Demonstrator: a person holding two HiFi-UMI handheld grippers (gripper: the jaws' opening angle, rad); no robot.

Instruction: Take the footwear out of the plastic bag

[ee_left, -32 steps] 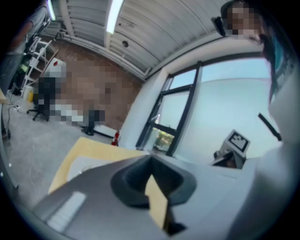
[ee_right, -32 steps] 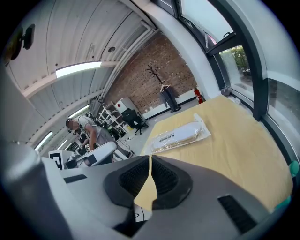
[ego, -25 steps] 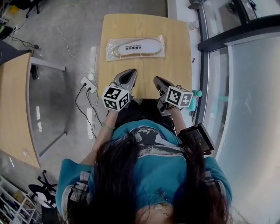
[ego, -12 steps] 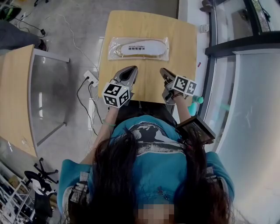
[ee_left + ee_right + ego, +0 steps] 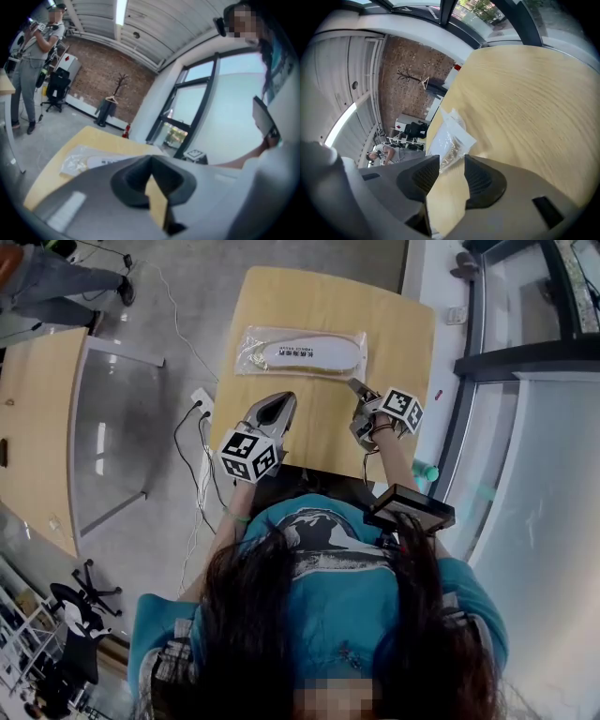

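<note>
A clear plastic bag (image 5: 300, 351) with a pale flat shoe piece inside lies across the far half of the wooden table (image 5: 328, 296). My right gripper (image 5: 356, 385) hovers just short of the bag's right end. Its jaws have just been opening and stand open, with nothing between them. In the right gripper view the bag (image 5: 452, 136) shows right ahead of that gripper (image 5: 451, 161). My left gripper (image 5: 275, 401) is shut and empty over the table's near left part, a little short of the bag. The left gripper view shows its jaws (image 5: 150, 161) together and the bag (image 5: 91, 159) beyond them.
A second wooden table (image 5: 37, 427) stands to the left, across a floor gap with a power strip (image 5: 202, 401) and cables. A glass wall with dark frames (image 5: 487, 362) runs along the right. A person (image 5: 35, 56) stands far off. A dark device (image 5: 412, 507) sits on the right forearm.
The right gripper has moved forward and down toward the bag's right end, rolled, and its jaws have parted. The left gripper has crept slightly forward and stays shut.
</note>
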